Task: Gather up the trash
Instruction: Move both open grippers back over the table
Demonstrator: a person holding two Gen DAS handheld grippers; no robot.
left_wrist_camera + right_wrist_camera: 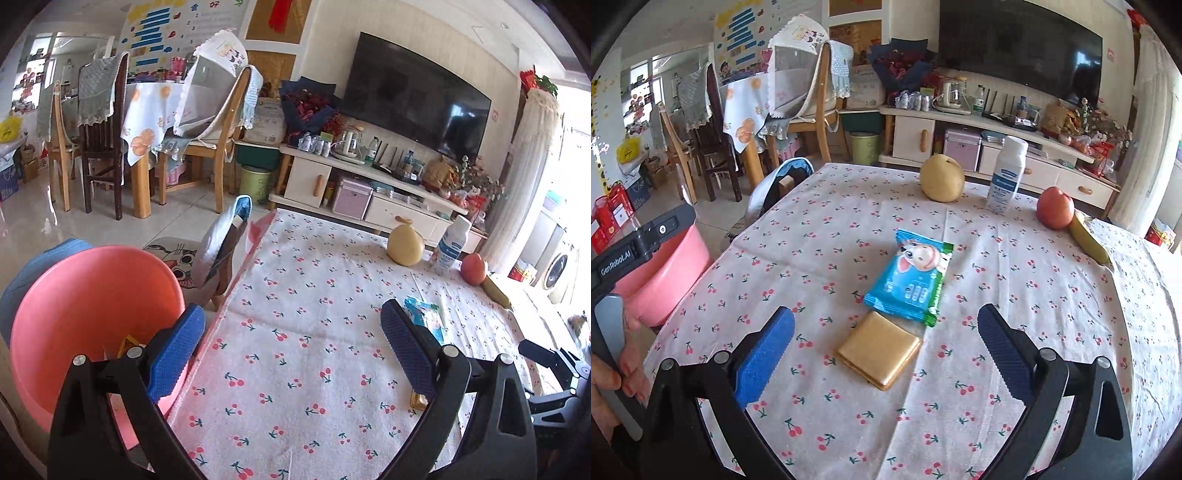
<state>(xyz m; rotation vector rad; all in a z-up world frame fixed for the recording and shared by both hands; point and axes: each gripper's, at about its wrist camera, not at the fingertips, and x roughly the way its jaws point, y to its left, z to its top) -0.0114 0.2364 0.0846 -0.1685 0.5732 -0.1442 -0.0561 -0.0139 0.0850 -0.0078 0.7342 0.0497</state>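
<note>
On my cherry-print cloth surface (1015, 280), the blue cartoon-printed wrapper (909, 277) and flat gold packet (878, 349) lie touching, lettering unreadable. Both tongs, left (291, 345) and right (886, 349), gape wide, empty. "GenRobot.AI" marks the left handle; the pink plastic bin's (74, 295) contents are half-hidden.

A table covered with a white cherry-print tablecloth (820, 258) carries everything. Near its middle lies a blue snack packet (910, 277) printed with a cartoon animal, and just in front of it, touching or almost touching its near edge, a flat gold foil packet (879, 349). Along the far edge stand a yellow pear (942, 179), an upright white bottle (1006, 173) and a red apple (1054, 208), with a banana (1087, 238) lying against the apple.
</note>
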